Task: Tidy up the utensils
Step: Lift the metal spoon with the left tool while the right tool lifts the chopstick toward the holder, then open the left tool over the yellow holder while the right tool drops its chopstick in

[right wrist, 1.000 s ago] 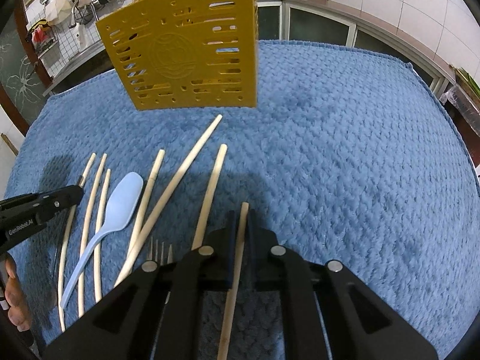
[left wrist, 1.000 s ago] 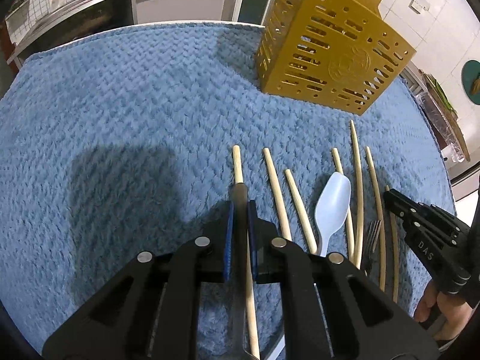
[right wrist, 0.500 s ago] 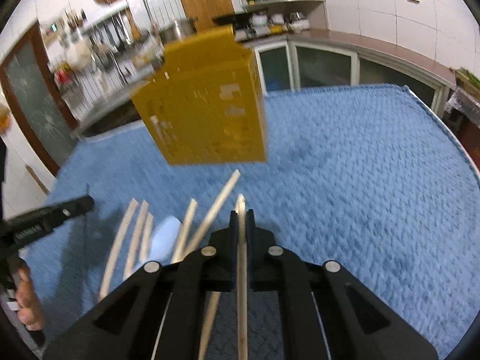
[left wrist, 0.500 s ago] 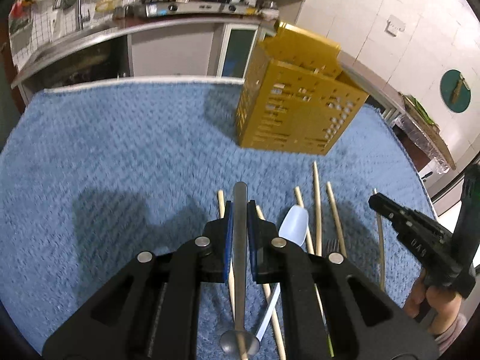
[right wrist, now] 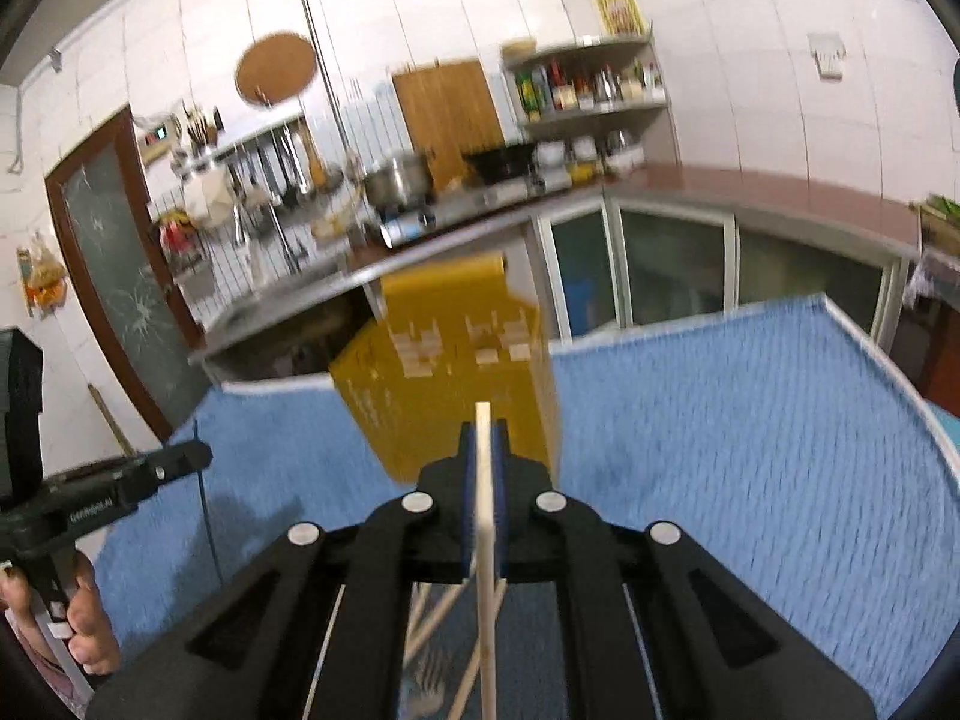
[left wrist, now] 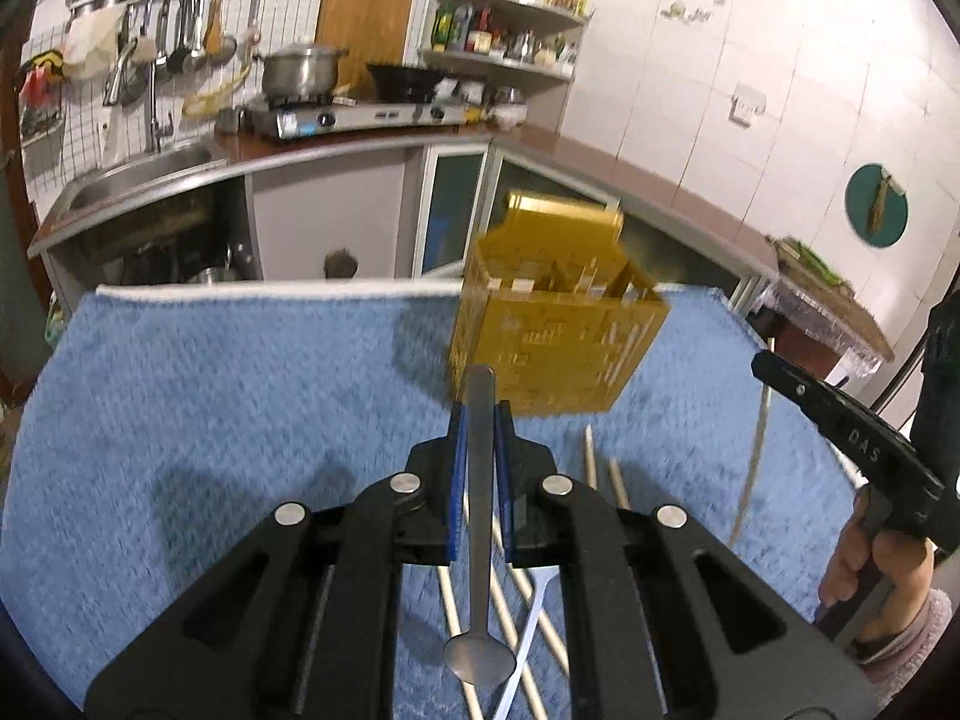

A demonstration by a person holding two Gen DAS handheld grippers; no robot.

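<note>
My left gripper (left wrist: 480,414) is shut on a metal spoon (left wrist: 480,540), handle forward, bowl hanging toward the camera, lifted above the blue mat (left wrist: 228,396). A yellow slotted utensil basket (left wrist: 552,336) stands just beyond the spoon's tip. My right gripper (right wrist: 483,432) is shut on a pale wooden chopstick (right wrist: 485,540), also raised, with the same basket (right wrist: 456,378) straight ahead. Several chopsticks (left wrist: 600,480) and a pale blue plastic spoon's handle (left wrist: 528,618) lie on the mat below. The right gripper (left wrist: 840,438) shows at the right edge of the left wrist view; the left gripper (right wrist: 120,486) shows at the left of the right wrist view.
A fork (right wrist: 429,684) lies blurred among chopsticks (right wrist: 444,606) on the mat. Behind the table runs a kitchen counter (left wrist: 600,162) with a sink (left wrist: 144,171), a stove and pot (left wrist: 300,69). A hand (left wrist: 870,564) grips the right tool. The mat's far edge (left wrist: 270,291) is white-trimmed.
Both grippers rose off the mat and tilted up, carrying the metal spoon and the chopstick. The basket now sits lower in view and the kitchen wall shows.
</note>
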